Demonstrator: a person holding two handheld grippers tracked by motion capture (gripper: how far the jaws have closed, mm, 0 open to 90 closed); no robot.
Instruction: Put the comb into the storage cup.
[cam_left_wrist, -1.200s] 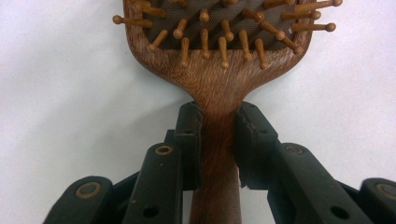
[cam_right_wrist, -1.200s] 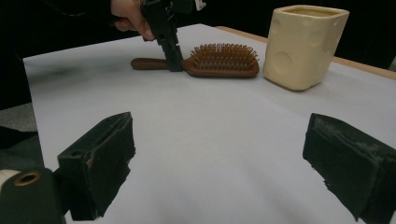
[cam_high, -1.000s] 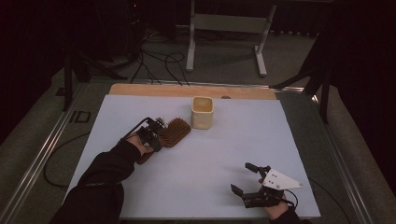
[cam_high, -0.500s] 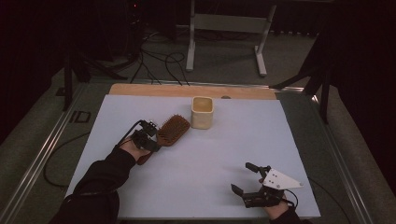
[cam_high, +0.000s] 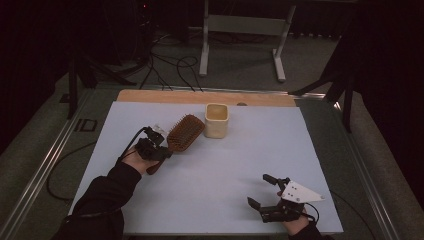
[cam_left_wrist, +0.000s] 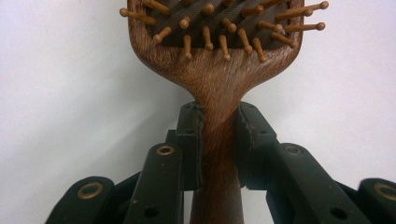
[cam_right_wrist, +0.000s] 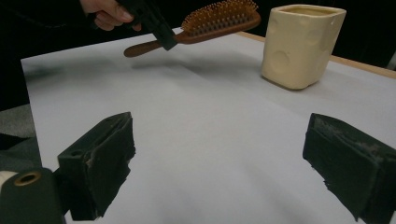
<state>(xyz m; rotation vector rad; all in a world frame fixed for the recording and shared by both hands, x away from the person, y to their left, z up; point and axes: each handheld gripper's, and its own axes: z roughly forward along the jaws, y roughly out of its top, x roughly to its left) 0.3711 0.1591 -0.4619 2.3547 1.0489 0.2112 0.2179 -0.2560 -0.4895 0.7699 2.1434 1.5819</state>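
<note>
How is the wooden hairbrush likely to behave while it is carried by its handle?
The hairbrush is probably stiff: it stays straight off the table. Its wide head may make it droop or pivot, since the left gripper clamps only the narrow handle. The smooth wood could slip.

cream cup (cam_high: 216, 120) upright on white table (cam_high: 215, 180) | metal stand (cam_high: 245, 25) behind | floor cables (cam_high: 170, 65)

My right gripper (cam_right_wrist: 219, 163) is hovering low over the white sheet (cam_right_wrist: 210, 121), jaws standing wide apart w/ nothing btwn them. Farther off, my left gripper (cam_right_wrist: 154, 23) is clamping the wooden hairbrush (cam_right_wrist: 205, 23) by its handle, holding it above the sheet, bristles up. Cream cup (cam_right_wrist: 299, 44) is standing upright just beside the brush head.
</note>
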